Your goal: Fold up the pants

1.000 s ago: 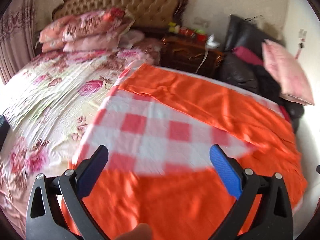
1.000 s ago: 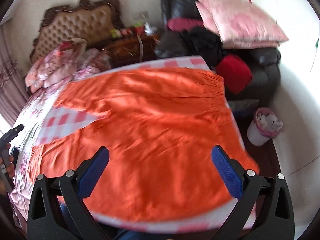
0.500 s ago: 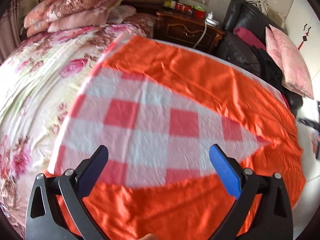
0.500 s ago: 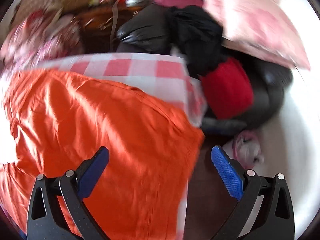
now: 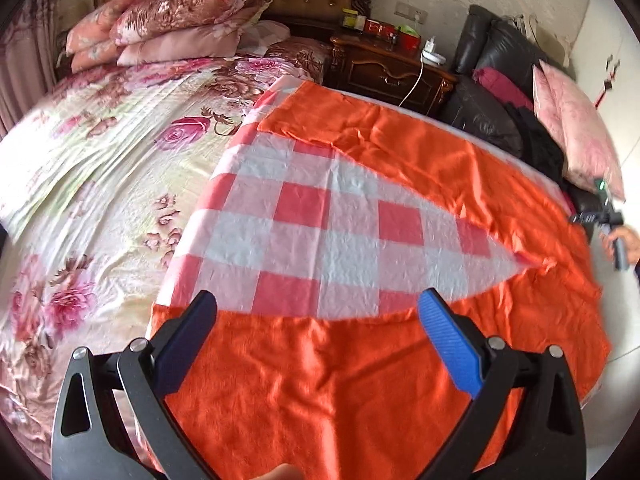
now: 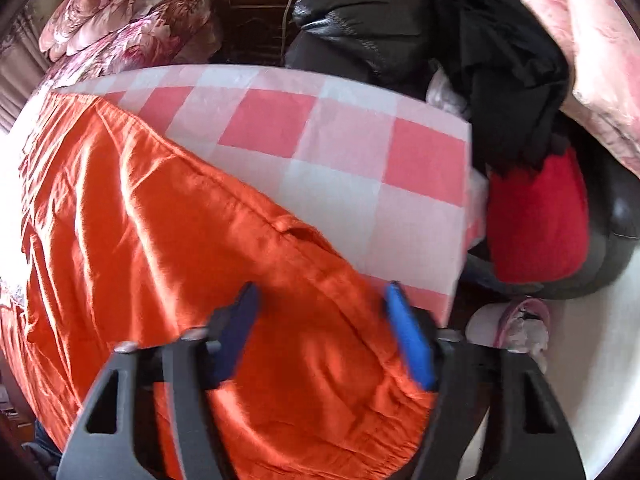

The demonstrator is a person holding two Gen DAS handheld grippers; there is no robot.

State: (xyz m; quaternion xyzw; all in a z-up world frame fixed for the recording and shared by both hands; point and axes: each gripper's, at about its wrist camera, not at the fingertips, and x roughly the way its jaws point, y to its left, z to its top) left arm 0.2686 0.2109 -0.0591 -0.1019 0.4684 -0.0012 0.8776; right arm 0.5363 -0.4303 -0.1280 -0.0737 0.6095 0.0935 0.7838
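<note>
Bright orange pants [image 5: 460, 168] lie spread flat on a red-and-white checked cloth [image 5: 320, 232], legs apart in a V with the cloth showing between them. My left gripper [image 5: 318, 320] is open and empty, hovering over the near leg. In the right wrist view the pants' waist end [image 6: 200, 240] lies near the cloth's corner [image 6: 360, 152]. My right gripper [image 6: 320, 312] is low over the waistband edge, jaws narrower than before, with orange fabric between them; a grip is not clear. The right gripper [image 5: 600, 216] also shows at the far right of the left wrist view.
A floral bedspread [image 5: 100, 152] and stacked pillows [image 5: 180, 12] lie to the left. A wooden nightstand [image 5: 384, 68] stands behind. A black sofa [image 6: 380, 20] with dark clothes, a red cushion [image 6: 536, 220] and a pink pillow [image 6: 592, 48] borders the cloth. A small bin [image 6: 508, 324] stands on the floor.
My right gripper has dropped toward the pants' waist corner and its jaws have narrowed. My left gripper stayed open and shifted slightly back over the near leg.
</note>
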